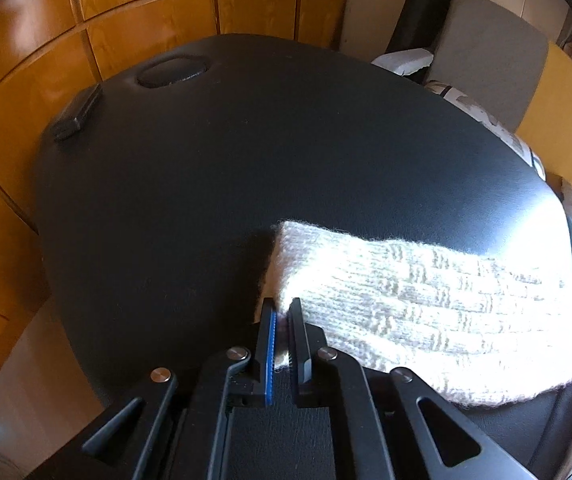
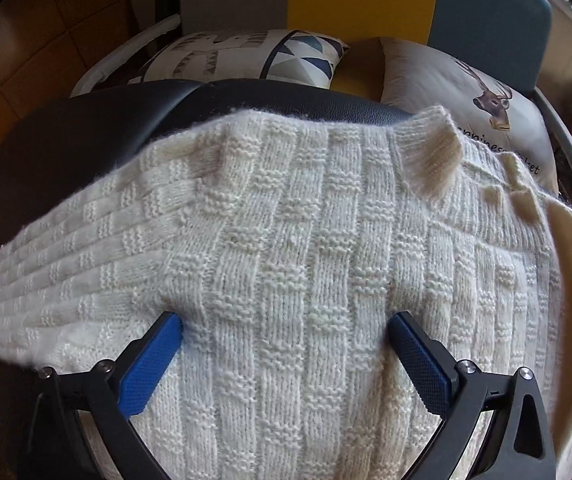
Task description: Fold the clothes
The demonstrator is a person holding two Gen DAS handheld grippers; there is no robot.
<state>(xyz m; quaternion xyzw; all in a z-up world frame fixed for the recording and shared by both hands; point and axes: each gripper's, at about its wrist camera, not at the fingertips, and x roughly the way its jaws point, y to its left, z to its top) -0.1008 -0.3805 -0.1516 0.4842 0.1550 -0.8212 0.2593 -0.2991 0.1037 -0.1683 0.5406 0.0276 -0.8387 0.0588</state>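
Lying across a black padded table (image 1: 213, 184), a cream knitted sweater (image 2: 286, 248) took up the near and right-hand part of the surface, and both views caught it in strong light. Starting at the left of the left wrist view, wooden panelled cupboards (image 1: 45, 60) stood behind the table, a small black block (image 1: 75, 114) sat near the table's far left edge, and an oval recess (image 1: 173, 72) was sunk into the padding just beside it. Lower and toward the middle, the left gripper (image 1: 281, 312) had its two fingers drawn almost together on the cuff end of the sweater's sleeve (image 1: 426, 292), with a little knit pinched between the blue pad and the black finger (the gap was narrow but not fully gone). From there the sleeve ran off to the right, flat on the black padding. In the right wrist view, the same sleeve lay at the left, the sweater's body filled the centre with its basket-weave pattern, and the ribbed collar (image 2: 434, 152) stood up in a crumpled fold toward the upper right. The right gripper (image 2: 286, 324) was spread wide, its blue-padded fingers (image 2: 149, 364) pressing down onto the knit on either side of a broad strip of fabric, gripping nothing between them. Beyond the table's far edge rested a cushion with blue triangles (image 2: 253, 56) and, to its right, a cushion printed with a deer (image 2: 478, 96).
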